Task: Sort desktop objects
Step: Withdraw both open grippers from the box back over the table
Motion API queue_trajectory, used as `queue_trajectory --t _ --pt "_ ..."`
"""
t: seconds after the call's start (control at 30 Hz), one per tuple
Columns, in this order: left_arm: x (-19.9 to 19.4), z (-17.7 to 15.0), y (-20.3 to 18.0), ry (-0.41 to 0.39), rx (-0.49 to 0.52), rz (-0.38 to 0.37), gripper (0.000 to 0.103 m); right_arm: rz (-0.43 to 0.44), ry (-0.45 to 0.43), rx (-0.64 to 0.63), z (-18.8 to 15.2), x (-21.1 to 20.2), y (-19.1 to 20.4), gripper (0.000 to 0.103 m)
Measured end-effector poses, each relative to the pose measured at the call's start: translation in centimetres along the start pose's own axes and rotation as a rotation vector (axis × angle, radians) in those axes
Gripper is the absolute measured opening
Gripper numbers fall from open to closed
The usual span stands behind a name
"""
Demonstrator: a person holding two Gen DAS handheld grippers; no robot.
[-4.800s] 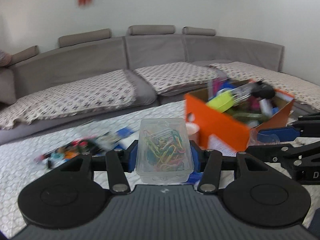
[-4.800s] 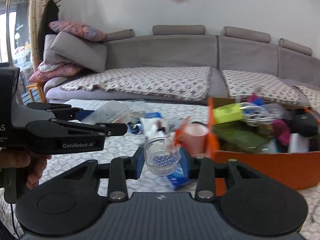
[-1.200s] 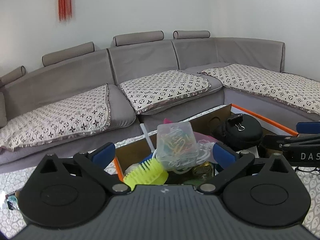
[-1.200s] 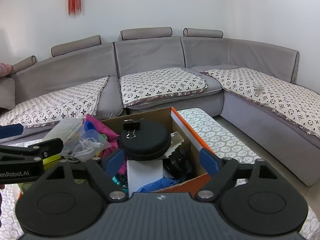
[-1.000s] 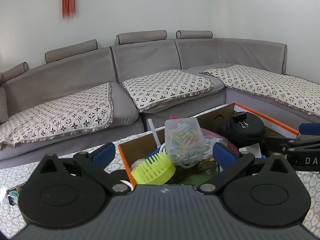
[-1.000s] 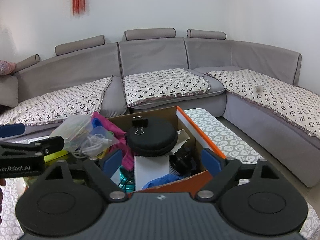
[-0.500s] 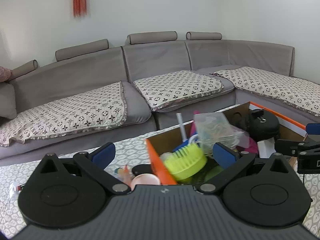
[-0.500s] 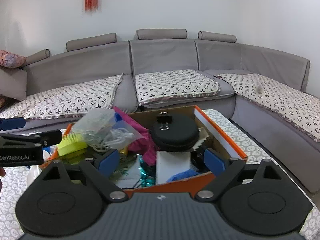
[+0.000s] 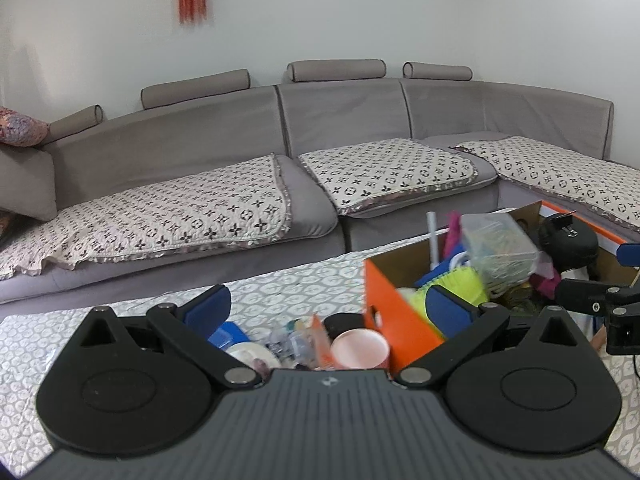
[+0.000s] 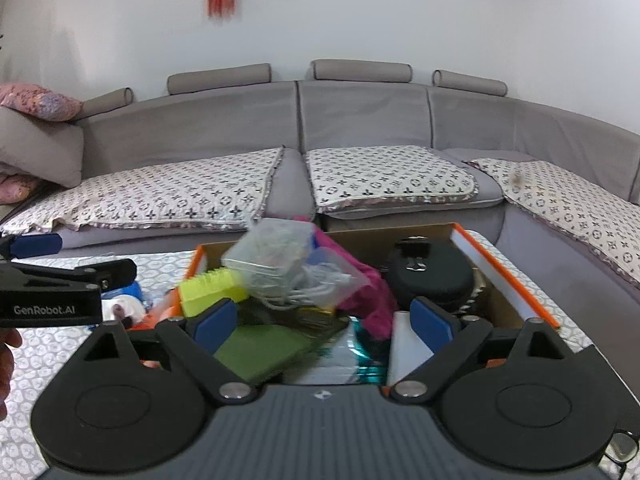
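An orange cardboard box (image 9: 394, 312) (image 10: 532, 300) stands on the table, piled with objects. A clear box of coloured paper clips (image 9: 498, 244) (image 10: 268, 252) lies on top of the pile beside a yellow-green brush (image 9: 452, 286) (image 10: 210, 286) and a round black case (image 9: 568, 236) (image 10: 430, 276). My left gripper (image 9: 326, 306) is open and empty, over loose items left of the box. My right gripper (image 10: 320, 316) is open and empty, over the box.
A pink cup (image 9: 360, 348), a blue item (image 9: 226, 334) and small clutter lie on the patterned tablecloth (image 9: 280, 288) left of the box. A grey sofa (image 9: 320, 140) runs behind the table. The left gripper's body (image 10: 52, 292) sits at the right wrist view's left edge.
Both grippers let go of their loads into the box earlier. Since half a second ago both views have swung left; the box now lies further right in each view.
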State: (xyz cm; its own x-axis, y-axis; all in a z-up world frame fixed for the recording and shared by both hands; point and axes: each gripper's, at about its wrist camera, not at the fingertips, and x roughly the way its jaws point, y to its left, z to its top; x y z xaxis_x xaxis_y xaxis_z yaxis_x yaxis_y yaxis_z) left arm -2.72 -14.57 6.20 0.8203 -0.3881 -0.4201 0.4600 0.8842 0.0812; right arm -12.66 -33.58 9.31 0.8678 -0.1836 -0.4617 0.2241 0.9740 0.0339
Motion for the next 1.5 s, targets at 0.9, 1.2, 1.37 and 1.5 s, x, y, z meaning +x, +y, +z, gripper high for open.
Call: queue_trajectory --t 0.9,1.2,1.37,1.5 --pt "-1.0 -2.9 13.3 0.045 -0.111 0.153 0.103 0.203 0.015 -0.118 1.4 2.1 13.8 0.096" --pt "-1.3 -4.2 17.4 0.067 -0.157 0.226 0.103 0.279 0.033 -0.156 1.5 3.3 18.7 0.096" --pt "-1.5 -4.9 19.5 0.075 -0.178 0.254 0.103 0.315 0.042 -0.173 1.3 3.7 20.9 0.096" --pt "-1.5 -5.8 20.9 0.086 -0.191 0.274 0.103 0.347 0.050 -0.187 0.8 4.1 22.4 0.096"
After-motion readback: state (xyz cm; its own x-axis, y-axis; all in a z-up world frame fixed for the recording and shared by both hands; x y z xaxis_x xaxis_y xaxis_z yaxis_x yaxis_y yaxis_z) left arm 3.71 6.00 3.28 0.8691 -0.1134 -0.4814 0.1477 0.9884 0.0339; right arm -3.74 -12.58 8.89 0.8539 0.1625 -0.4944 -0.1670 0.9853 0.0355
